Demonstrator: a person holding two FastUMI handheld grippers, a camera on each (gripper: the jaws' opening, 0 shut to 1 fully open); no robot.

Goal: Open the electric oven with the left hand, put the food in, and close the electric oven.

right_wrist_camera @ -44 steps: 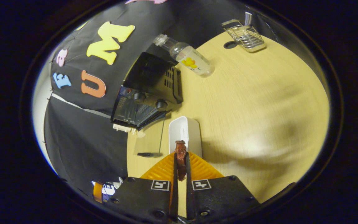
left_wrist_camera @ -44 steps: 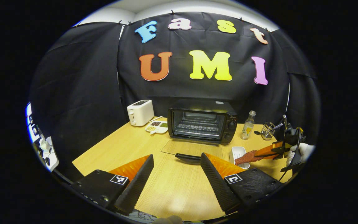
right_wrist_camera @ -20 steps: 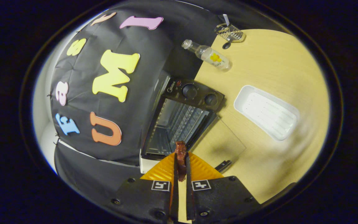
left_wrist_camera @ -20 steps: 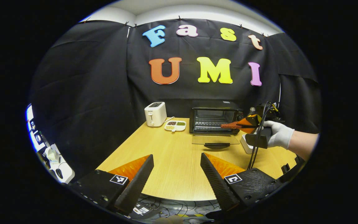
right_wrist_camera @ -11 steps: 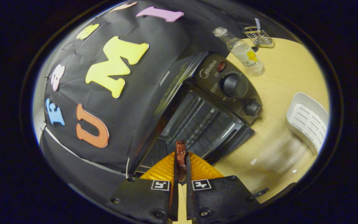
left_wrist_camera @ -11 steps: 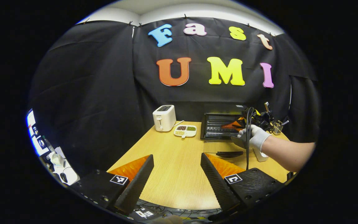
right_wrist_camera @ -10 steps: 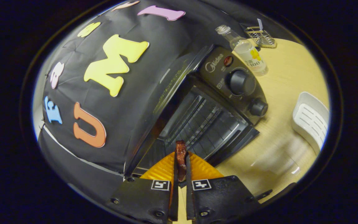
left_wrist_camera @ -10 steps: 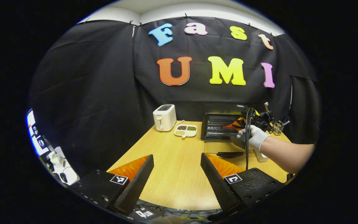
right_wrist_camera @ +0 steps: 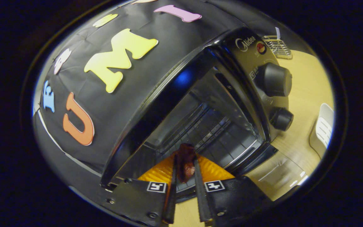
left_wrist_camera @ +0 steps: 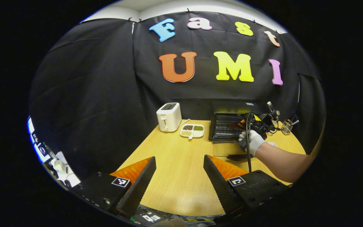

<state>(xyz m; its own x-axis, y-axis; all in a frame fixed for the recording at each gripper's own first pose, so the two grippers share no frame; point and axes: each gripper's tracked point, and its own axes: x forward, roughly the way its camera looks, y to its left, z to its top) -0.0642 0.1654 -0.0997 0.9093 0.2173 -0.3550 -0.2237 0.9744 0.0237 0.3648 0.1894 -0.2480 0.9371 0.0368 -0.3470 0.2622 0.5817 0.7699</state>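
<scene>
We see the food [right_wrist_camera: 185,162], a dark reddish-brown strip, sitting between the two fingers of the right gripper [right_wrist_camera: 184,170] at the mouth of the electric oven [right_wrist_camera: 200,104]. In the right gripper view the fingers have a wider gap than the strip, and we cannot tell whether both of them press on it. The strip's far end reaches over the front edge of the wire rack [right_wrist_camera: 213,132] inside the oven. The oven door [right_wrist_camera: 279,176] is folded down flat, its glass lying over the wooden table [right_wrist_camera: 307,88]. Two black knobs [right_wrist_camera: 274,80] stand on the control panel beside the opening, one above the other.

In the left gripper view we see the oven [left_wrist_camera: 228,126] at the far side of the table [left_wrist_camera: 175,164], with a gloved hand [left_wrist_camera: 253,141] holding the right gripper [left_wrist_camera: 247,124] at its opening. The door's dark handle [left_wrist_camera: 239,156] lies on the table in front of the oven.

The left gripper [left_wrist_camera: 178,176] hangs well back over the near edge of the table, its two fingers spread wide with nothing between them.

Farther out, a white toaster [left_wrist_camera: 169,116] stands to the left of the oven, and a small divided dish [left_wrist_camera: 192,130] lies between them. A wire basket [left_wrist_camera: 286,126] stands at the table's far right, and a white tray [right_wrist_camera: 321,129] lies near the oven door.
</scene>
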